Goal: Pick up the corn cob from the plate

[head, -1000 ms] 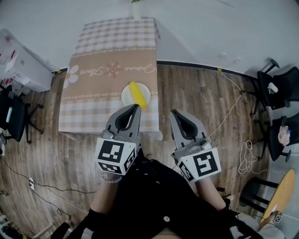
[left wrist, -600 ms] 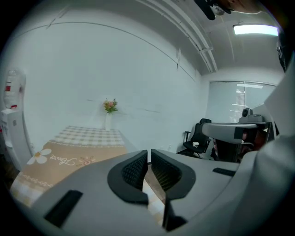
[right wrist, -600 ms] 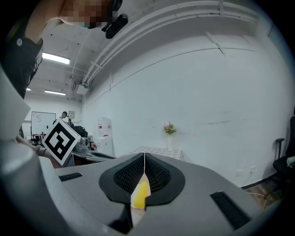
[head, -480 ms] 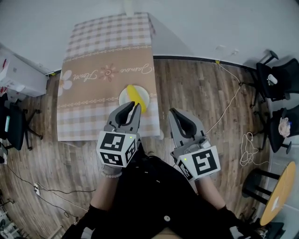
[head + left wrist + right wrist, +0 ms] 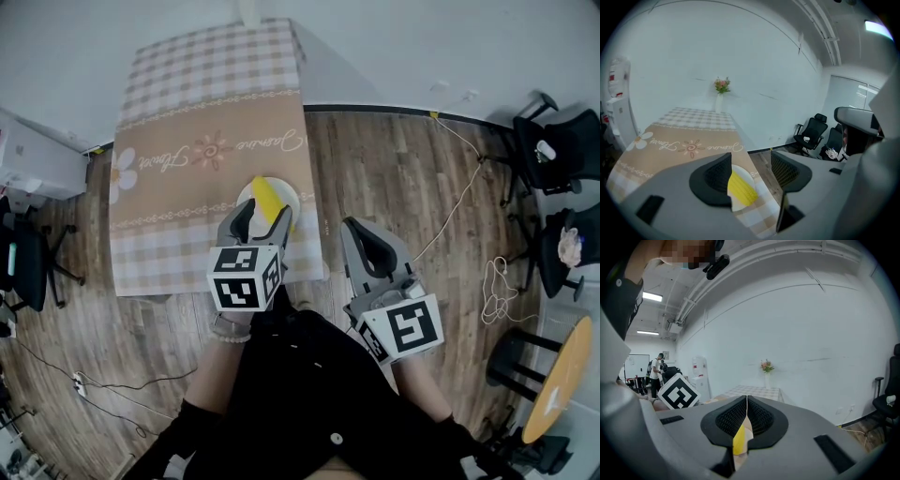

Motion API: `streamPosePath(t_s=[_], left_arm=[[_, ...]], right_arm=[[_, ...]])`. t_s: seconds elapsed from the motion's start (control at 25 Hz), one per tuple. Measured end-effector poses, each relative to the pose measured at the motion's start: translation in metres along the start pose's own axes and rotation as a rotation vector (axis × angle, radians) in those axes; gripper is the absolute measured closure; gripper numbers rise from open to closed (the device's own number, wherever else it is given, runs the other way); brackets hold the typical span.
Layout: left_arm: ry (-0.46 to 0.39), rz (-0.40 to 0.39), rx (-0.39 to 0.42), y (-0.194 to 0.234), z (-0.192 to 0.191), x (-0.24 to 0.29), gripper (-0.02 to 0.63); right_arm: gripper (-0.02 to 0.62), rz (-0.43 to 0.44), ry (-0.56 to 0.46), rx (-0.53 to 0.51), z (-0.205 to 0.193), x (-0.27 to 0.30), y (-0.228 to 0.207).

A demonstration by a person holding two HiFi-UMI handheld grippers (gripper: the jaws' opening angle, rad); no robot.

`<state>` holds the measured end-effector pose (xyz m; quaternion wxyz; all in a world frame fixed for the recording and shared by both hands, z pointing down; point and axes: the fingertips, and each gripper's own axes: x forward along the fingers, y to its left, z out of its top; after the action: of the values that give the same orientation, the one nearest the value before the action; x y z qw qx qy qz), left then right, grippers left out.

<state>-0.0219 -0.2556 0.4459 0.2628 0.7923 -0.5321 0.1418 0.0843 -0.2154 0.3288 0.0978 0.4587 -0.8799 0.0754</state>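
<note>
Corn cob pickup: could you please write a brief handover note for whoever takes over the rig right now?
Left gripper: open, jaws have just been opening; corn cob ahead between them, not gripped.
Right gripper: shut, empty, short of the table.
The corn cob lies on the white plate by the table's near edge.
Done: approach. Left to do: grip the cob, lift it.

- The tabletop [image 5: 187, 122] wears a checked cloth with a beige band across its middle, printed with flowers and script.
- A white vase of pink flowers [image 5: 720, 99] stands at the tabletop's far end, close to the white wall.
- A wooden plank floor [image 5: 394, 178] lies all around.
- Black office chairs [image 5: 562, 155] stand at the right edge.
- A white cable [image 5: 495, 298] lies looped on the floor near them.
- A round wooden table [image 5: 555, 394] shows at the lower right.
- A white water dispenser [image 5: 699, 376] stands by the wall, with a person [image 5: 657, 367] far off beyond it.
</note>
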Motion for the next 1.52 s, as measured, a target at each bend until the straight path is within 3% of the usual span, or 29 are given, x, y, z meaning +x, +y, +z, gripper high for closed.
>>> streamPosePath(t_s=[0.24,0.68,1.52], left_arm=[[0.081,0.019,-0.104,0.021,-0.019,0.031,0.344],[0.212,0.031,-0.212,0.041,-0.055,0.074,0.314],[0.344,0.122,-0.263,0.068,-0.091,0.107,0.308]], right_arm=[[0.554,-0.003,0.022,0.016,-0.007,0.016,-0.002],[0.554,-0.015,0.063,0.037,-0.017,0.032,-0.001],[0.554,-0.04,0.092,0.042,-0.022,0.039,0.002]])
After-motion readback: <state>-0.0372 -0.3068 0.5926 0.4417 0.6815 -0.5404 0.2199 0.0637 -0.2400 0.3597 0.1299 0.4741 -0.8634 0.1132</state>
